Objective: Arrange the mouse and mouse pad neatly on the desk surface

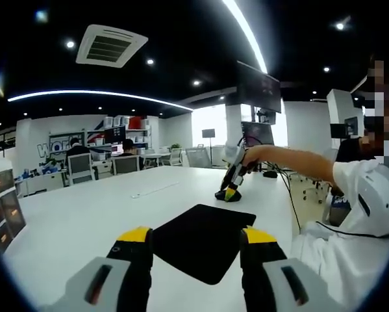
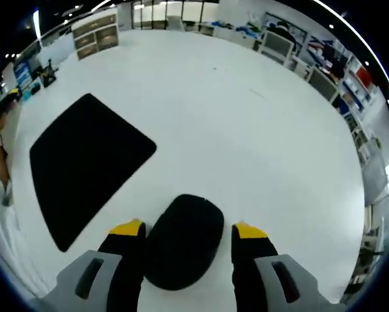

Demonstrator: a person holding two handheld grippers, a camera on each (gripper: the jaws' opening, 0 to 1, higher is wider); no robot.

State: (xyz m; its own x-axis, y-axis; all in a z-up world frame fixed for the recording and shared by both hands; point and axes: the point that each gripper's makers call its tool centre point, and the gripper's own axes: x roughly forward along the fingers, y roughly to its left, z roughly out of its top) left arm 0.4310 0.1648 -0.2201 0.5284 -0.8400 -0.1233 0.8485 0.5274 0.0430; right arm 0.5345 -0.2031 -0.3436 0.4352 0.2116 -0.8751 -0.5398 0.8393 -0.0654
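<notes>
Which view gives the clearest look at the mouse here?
The right gripper view: the mouse lies close between the right gripper and its open jaws, seen from above, beside the mouse pad. In the left gripper view the mouse is small, far off and partly covered by that gripper.

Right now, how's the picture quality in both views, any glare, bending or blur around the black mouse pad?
Left gripper view: bright ceiling light strips and window glare wash out the far room; the flat black mouse pad stays sharp. Right gripper view: fisheye bends the white desk edges, lighting is even, the rounded black mouse throws only a faint shadow, and the right gripper jaws look slightly soft.
</notes>
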